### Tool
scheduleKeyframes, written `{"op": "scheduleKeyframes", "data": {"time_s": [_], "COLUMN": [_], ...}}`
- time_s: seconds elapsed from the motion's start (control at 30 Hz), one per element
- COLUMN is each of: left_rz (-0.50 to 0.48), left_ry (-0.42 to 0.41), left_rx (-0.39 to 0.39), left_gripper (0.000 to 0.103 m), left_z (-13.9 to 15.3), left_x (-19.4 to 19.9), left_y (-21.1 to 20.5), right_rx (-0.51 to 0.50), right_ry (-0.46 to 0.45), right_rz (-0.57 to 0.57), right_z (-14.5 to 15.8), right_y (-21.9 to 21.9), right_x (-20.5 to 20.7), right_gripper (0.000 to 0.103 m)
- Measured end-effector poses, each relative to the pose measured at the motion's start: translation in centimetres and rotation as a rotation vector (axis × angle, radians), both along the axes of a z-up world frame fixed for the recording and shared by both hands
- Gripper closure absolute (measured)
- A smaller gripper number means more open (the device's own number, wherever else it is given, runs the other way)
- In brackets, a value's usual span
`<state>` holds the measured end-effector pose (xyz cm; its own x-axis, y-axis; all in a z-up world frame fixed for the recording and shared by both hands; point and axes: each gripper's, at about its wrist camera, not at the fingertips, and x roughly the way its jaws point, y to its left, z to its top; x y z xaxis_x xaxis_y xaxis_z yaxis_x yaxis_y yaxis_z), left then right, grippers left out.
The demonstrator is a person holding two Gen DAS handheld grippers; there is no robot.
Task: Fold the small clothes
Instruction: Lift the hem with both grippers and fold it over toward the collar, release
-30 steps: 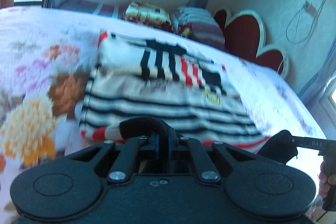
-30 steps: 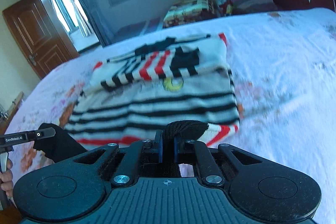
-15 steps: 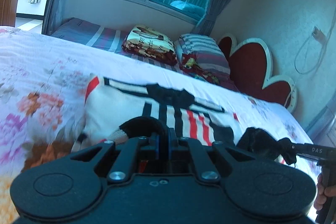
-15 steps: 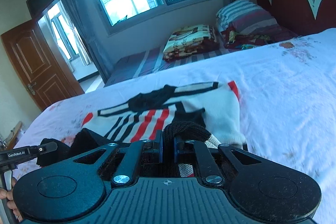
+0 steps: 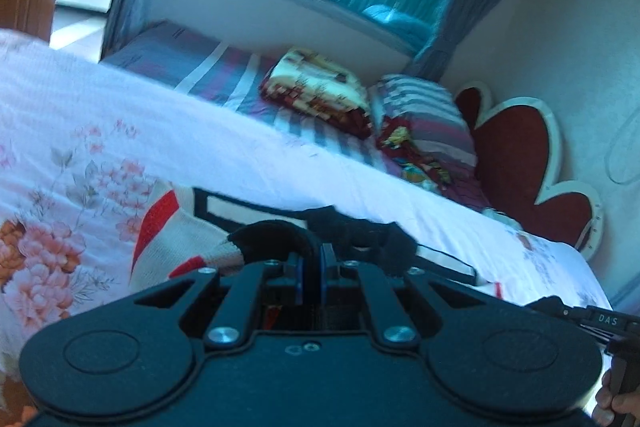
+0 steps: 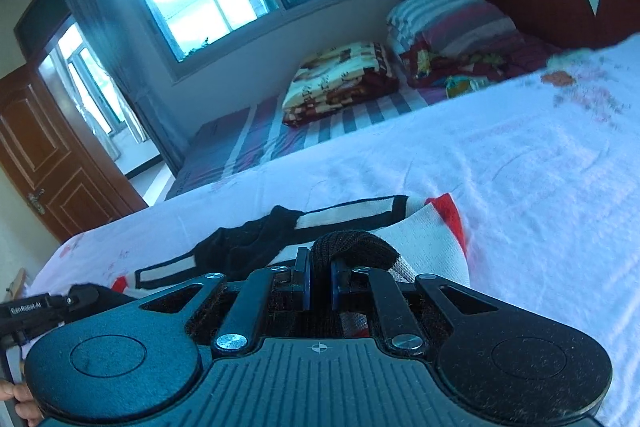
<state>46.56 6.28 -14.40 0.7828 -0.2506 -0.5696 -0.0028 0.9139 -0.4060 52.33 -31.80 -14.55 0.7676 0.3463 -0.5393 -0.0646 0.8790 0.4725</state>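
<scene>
A white knit sweater (image 5: 176, 239) with black and red stripes lies on the flowered bed cover (image 5: 80, 131). My left gripper (image 5: 310, 259) is shut on a black-edged fold of its hem, held just over the sweater's upper part, near the black collar (image 5: 360, 231). In the right wrist view my right gripper (image 6: 320, 275) is shut on the same black hem edge, above the collar end of the sweater (image 6: 432, 227). The black collar (image 6: 248, 243) lies left of it. The sweater's lower body is hidden under both tools.
Beyond the bed cover (image 6: 520, 167) is a second bed with a striped sheet (image 6: 260, 139), a folded patterned blanket (image 6: 340, 75) and striped pillows (image 6: 448, 19). A red headboard (image 5: 516, 167) stands right, a brown door (image 6: 44, 155) left. A person's hand (image 5: 612, 407) grips the other tool.
Both grippers have carried the hem forward over the sweater toward the collar. The striped lower body seen a second ago is now covered, and only the collar end shows.
</scene>
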Motion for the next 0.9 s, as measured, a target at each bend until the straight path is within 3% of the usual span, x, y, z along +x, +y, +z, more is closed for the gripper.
{"op": "scheduleKeyframes", "data": {"time_s": [0.2,0.27,0.47,0.57,0.6,0.67,0.7,0.73,0.77,0.83,0.87,0.9], "left_rz": [0.078,0.092,0.132,0.125,0.116,0.096,0.093,0.084,0.068,0.033,0.02,0.009], "left_ry": [0.127,0.131,0.126,0.141,0.138,0.129,0.119,0.103,0.093,0.101,0.105,0.108], "left_rx": [-0.027,-0.006,0.033,0.045,0.052,0.082,0.106,0.126,0.143,0.162,0.167,0.17], "left_gripper": [0.091,0.088,0.086,0.079,0.074,0.053,0.037,0.03,0.029,0.03,0.03,0.03], "left_z": [-2.4,-2.6,-2.8,-2.9,-2.9,-2.7,-2.5,-2.3,-2.2,-2.1,-2.1,-2.2], "left_x": [4.1,5.1,7.4,7.8,7.7,7.2,6.9,6.6,6.3,6.2,6.1,6.1], "left_y": [1.0,1.1,1.9,2.2,2.3,2.3,2.2,2.2,2.2,1.9,1.8,1.6], "right_rx": [0.131,0.16,0.126,0.17,0.164,0.138,0.142,0.153,0.162,0.145,0.126,0.118], "right_ry": [0.133,0.154,0.174,0.208,0.209,0.203,0.204,0.205,0.203,0.183,0.161,0.135], "right_rz": [-0.04,-0.051,-0.067,-0.09,-0.078,-0.052,-0.045,-0.04,-0.033,-0.042,-0.06,-0.065], "right_z": [-2.9,-3.6,-5.0,-5.9,-6.0,-5.7,-5.6,-5.5,-5.5,-5.0,-4.5,-4.1], "right_y": [-1.8,-2.3,-2.0,-2.5,-2.5,-2.3,-2.5,-2.8,-2.9,-3.1,-3.2,-3.3], "right_x": [5.0,6.2,8.7,9.5,9.6,9.6,9.6,9.5,9.6,9.2,9.1,9.0], "right_gripper": [0.094,0.094,0.094,0.094,0.094,0.094,0.093,0.093,0.085,0.049,0.023,0.021]}}
